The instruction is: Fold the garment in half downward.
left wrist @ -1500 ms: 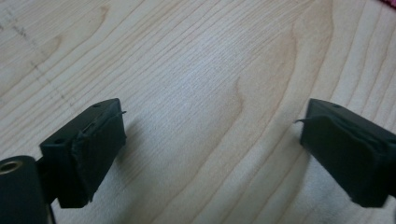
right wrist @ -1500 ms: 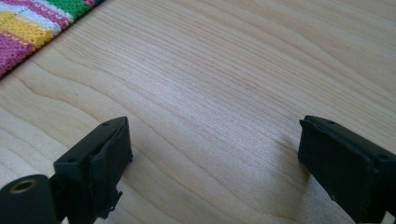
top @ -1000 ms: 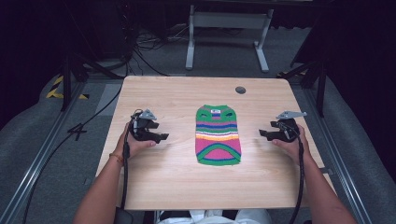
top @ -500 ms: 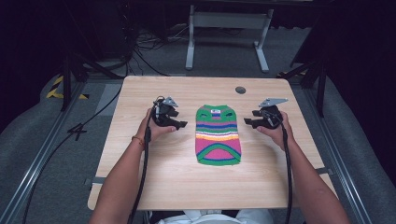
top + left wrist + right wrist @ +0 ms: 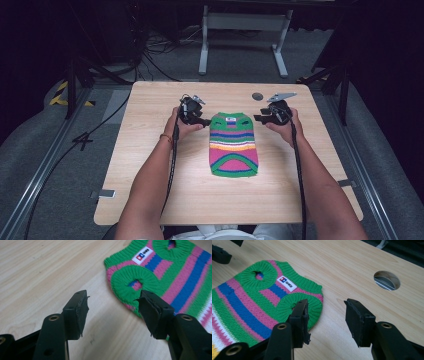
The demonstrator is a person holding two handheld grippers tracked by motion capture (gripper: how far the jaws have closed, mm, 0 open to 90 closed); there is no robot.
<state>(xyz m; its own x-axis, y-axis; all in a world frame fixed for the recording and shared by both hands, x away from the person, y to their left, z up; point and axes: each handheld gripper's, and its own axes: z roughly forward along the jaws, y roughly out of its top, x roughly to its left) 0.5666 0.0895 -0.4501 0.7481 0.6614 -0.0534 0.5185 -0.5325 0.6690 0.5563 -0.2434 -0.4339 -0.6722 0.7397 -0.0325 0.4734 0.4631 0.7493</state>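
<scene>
- Being approached from both sides: small striped knit sweater (image 5: 233,145), lying flat mid-table (image 5: 150,190), collar end away from the person, white label (image 5: 142,254) by the neck.
- Left gripper (image 5: 199,120) is being held at the top-left corner; jaws are apart, have just been closing, nothing between the pads yet. One pad is over the green armhole ribbing (image 5: 136,277), the other over bare wood.
- Right gripper (image 5: 261,118) is being held at the top-right corner; jaws likewise apart and just been closing, straddling the shoulder edge (image 5: 315,302), not yet pinching.
- Handling judgement: light, soft, floppy knit; it is likely sagging and stretching if lifted, not fragile, not slippery.
- Best hold being suggested: the thick ribbed shoulder corners, one per claw, pinched low against the wood so the edge is being caught.
- Risk: pads being closed on wood only, or one layer being snagged.
</scene>
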